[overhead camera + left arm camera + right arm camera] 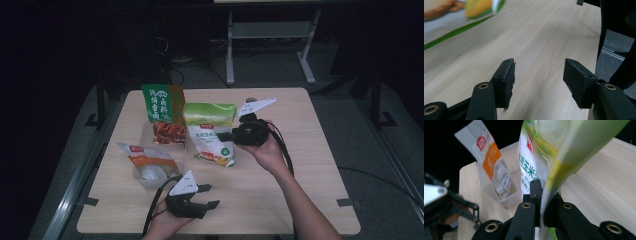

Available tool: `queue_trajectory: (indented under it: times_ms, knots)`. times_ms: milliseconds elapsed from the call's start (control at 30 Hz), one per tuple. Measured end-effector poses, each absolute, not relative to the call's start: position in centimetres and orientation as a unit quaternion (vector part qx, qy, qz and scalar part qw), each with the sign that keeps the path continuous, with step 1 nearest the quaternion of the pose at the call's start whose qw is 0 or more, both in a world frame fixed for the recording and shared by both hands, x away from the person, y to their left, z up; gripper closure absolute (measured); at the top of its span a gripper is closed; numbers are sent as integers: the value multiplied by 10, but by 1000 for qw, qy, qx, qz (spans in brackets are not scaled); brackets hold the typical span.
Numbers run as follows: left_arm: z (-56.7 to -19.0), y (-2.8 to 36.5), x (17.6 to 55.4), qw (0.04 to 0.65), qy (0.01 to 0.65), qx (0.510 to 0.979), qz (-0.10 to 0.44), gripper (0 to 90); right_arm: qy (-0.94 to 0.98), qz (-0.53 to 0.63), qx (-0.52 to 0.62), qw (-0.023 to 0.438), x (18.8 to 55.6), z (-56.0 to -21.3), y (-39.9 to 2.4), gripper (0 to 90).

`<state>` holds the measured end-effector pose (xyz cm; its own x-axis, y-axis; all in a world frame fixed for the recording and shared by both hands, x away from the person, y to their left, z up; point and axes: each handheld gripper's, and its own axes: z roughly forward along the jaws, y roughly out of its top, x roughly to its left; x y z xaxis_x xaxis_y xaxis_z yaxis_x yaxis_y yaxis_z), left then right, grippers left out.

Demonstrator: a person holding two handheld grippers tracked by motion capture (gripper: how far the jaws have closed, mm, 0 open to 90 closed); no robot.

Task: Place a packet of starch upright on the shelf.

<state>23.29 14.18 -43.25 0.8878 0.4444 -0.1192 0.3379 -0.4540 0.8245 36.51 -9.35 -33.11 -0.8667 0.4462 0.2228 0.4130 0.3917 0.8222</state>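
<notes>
Lifting the corn starch bag is the step I judge to be in hand: my right claw is clamped tight on the bag's side edge and has it raised above the counter, tilted, with its bottom hanging close to the wood. The landmark is that bag. Just left of it stands a clear tub holding a green and orange packet with large white Chinese characters I can't fully read. In front of and left of the bag sits a second clear tub with a white and orange pouch that carries a small red logo. On the bag itself I can read "玉米" and part of "STA…", beside a red brand mark. My left claw hangs near the counter's front edge, in front of the bag, jaws standing apart with nothing between them. Next, I think, the bag needs carrying to a tub, and the free claw could steady it.
</notes>
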Motion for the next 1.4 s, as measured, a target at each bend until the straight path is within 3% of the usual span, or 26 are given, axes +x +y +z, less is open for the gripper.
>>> queue_trajectory:
  times_ms: [933, 1400]
  knots:
    - [-435, 148, 228, 473, 229, 849, 49, 392, 841, 507, 186, -14, 403, -323, 15, 877]
    - [-436, 148, 229, 477, 231, 847, 47, 386, 845, 507, 168, -28, 415, -354, 58, 876]
